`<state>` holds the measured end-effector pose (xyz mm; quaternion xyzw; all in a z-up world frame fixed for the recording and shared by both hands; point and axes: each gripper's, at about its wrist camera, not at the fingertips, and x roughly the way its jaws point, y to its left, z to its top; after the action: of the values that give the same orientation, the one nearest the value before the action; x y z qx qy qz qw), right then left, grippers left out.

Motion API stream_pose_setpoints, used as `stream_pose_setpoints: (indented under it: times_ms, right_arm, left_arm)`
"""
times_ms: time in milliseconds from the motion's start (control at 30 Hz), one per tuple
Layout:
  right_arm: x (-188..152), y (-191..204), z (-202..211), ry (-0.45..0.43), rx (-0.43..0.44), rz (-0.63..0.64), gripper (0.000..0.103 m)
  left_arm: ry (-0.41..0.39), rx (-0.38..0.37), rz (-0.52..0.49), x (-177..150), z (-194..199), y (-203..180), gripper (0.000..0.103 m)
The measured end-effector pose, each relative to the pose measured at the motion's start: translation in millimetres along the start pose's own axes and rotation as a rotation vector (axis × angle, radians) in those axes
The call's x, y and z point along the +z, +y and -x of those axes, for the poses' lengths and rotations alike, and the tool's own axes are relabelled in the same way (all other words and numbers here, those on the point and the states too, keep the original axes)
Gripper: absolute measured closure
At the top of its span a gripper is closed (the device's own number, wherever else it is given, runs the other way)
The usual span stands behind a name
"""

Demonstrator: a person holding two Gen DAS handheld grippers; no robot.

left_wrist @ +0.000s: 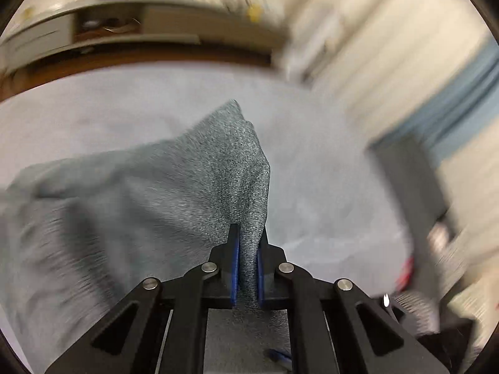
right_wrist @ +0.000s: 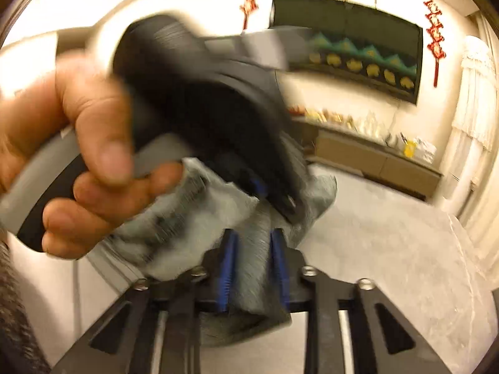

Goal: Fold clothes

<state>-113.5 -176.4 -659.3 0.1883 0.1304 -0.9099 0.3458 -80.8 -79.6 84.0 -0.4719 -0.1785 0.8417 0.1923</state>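
A grey knit garment [left_wrist: 187,180] hangs up off the pale grey surface [left_wrist: 327,162] in the left wrist view. My left gripper [left_wrist: 248,233] is shut on a fold of it, blue pads pressed against the cloth. In the right wrist view my right gripper [right_wrist: 254,237] has a thick bunch of the same garment [right_wrist: 252,271] filling the gap between its blue pads. Just beyond it a hand [right_wrist: 78,131] holds the left gripper [right_wrist: 274,196], blurred and tilted down, its tips buried in the cloth. The two grippers sit very close together.
The pale grey surface [right_wrist: 389,249] spreads out to the right. A low sideboard [right_wrist: 374,159] with small items stands at the far wall under a dark screen [right_wrist: 343,40]. A dark box shape [left_wrist: 411,174] stands at the right, blurred.
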Motion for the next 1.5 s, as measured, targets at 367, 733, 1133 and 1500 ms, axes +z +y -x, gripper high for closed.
stream_pose_setpoints:
  times_ms: [367,733,1133,1500]
  right_arm:
    - [38,84,-6,0.181,0.317,0.092,0.036]
    - [23,-39,-29,0.52,-0.256,0.217,0.043]
    - [102,29,72,0.417,0.059,0.216,0.045]
    - [164,9,144,0.38,0.049,0.213,0.043]
  left_arm:
    - [-0.103,0.126,0.466,-94,92,241,0.085]
    - [0.007,0.019,0.178,-97,47,171,0.08]
    - [-0.04,0.02,0.372,-106,54,248,0.089]
    - [-0.049,0.04,0.432,-107,55,259,0.082]
